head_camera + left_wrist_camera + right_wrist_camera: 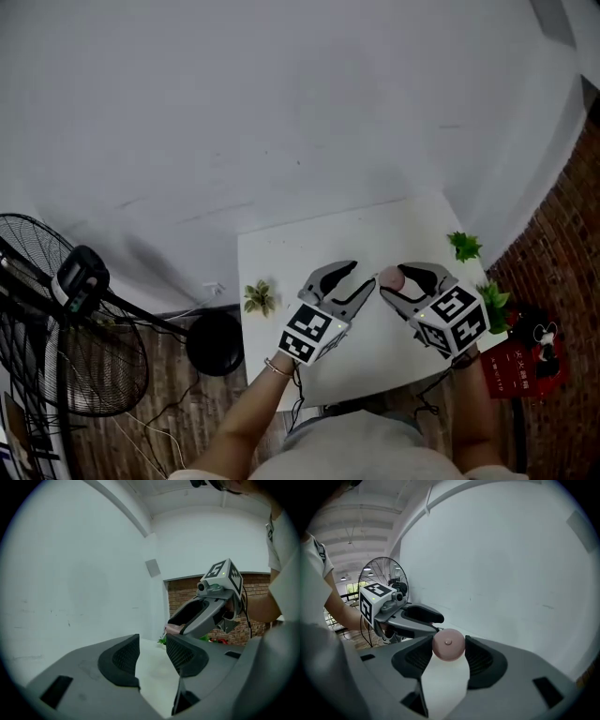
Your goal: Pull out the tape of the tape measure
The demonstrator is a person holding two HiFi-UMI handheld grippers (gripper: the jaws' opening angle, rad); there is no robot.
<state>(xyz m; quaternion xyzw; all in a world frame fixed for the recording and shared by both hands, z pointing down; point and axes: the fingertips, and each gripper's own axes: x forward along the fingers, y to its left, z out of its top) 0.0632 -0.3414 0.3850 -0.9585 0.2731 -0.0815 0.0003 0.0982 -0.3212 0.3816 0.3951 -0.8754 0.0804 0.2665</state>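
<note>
A white table (281, 251) stands against a pale wall. Above it the person holds both tongs, tips facing each other and close together. The left tongs (362, 278) stand with the jaws apart, and nothing shows between them. The right tongs (393, 283) carry a small pink round tape measure (388, 276) at the tips. Each tongs has a marker cube, the left one (310, 334) and the right one (458, 317). Three small green plants sit on the table: one at the left edge (260, 297), two at the right edge (464, 246) (494, 302). On the floor at the left stands a black fan (56, 323).
</note>
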